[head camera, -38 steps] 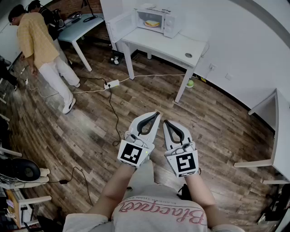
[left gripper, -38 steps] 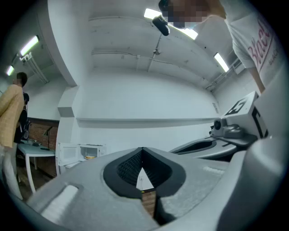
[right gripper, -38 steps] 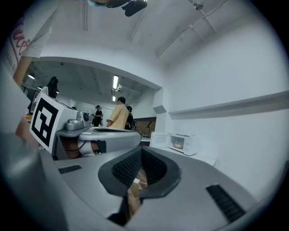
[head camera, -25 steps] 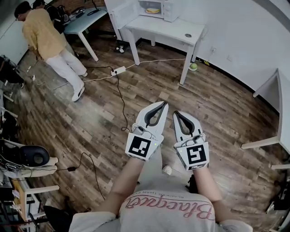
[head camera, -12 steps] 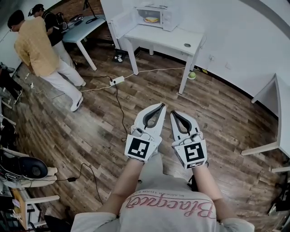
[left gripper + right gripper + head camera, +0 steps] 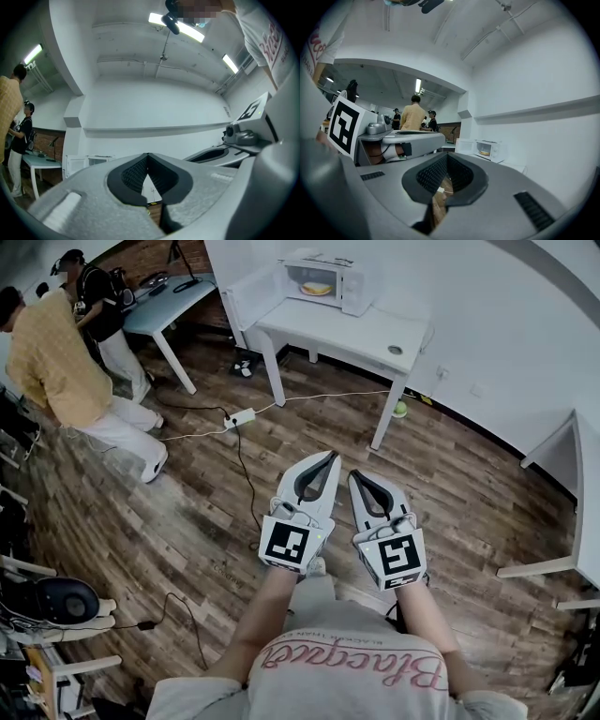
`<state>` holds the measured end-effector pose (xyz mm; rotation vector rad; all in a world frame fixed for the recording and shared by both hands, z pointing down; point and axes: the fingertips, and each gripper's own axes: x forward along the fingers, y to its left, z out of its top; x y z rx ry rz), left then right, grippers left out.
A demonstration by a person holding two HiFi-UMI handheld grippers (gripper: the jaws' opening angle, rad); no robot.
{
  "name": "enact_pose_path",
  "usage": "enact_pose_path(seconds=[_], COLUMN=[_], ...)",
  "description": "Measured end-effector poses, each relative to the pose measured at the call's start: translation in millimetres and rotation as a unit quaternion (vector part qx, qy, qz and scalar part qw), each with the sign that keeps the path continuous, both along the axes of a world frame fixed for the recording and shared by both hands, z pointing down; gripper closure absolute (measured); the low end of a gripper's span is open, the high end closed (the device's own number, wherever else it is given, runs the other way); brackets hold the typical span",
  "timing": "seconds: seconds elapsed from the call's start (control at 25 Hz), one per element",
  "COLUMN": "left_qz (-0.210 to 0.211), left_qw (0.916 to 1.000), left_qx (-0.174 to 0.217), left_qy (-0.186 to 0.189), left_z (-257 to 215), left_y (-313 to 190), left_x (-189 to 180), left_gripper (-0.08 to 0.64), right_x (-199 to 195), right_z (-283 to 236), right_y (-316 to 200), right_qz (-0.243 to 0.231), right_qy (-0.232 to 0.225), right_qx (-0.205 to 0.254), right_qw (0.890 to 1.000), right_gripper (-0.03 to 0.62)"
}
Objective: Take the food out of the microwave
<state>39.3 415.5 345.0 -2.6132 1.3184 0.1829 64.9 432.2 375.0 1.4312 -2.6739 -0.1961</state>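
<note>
A white microwave (image 6: 323, 279) stands on a white table (image 6: 352, 329) far ahead, its door (image 6: 242, 294) swung open to the left. Inside sits yellow food on a plate (image 6: 315, 288), also small in the right gripper view as food (image 6: 484, 152). My left gripper (image 6: 330, 457) and right gripper (image 6: 352, 476) are held side by side over the wooden floor, well short of the table. Both are shut with nothing between the jaws. In the left gripper view only the open microwave door (image 6: 75, 165) shows at the left.
Two people (image 6: 56, 362) stand at the left by a blue-grey table (image 6: 164, 301). A power strip (image 6: 239, 416) and cables lie on the floor between me and the microwave table. A green ball (image 6: 400, 410) lies by the table leg. Another white table (image 6: 572, 512) is at the right.
The view has shifted as I walk toward the microwave table; the person in the yellow shirt has moved left. Both grippers stay shut, side by side.
</note>
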Motion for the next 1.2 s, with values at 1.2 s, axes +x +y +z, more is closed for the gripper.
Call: enact_pose_path(seconds=[1.2], left_qz=[0.02], left_qw=[0.9992], left_qx=[-0.034], left_qy=[0.009], left_z=[5], left_y=[-136], left_x=[-62], left_gripper=[0.557], right_x=[-52], right_z=[-6], right_y=[-141], right_qz=[0.015], right_qy=[-0.008], right_qx=[-0.006], right_qw=[1.0], right_gripper=[0.583])
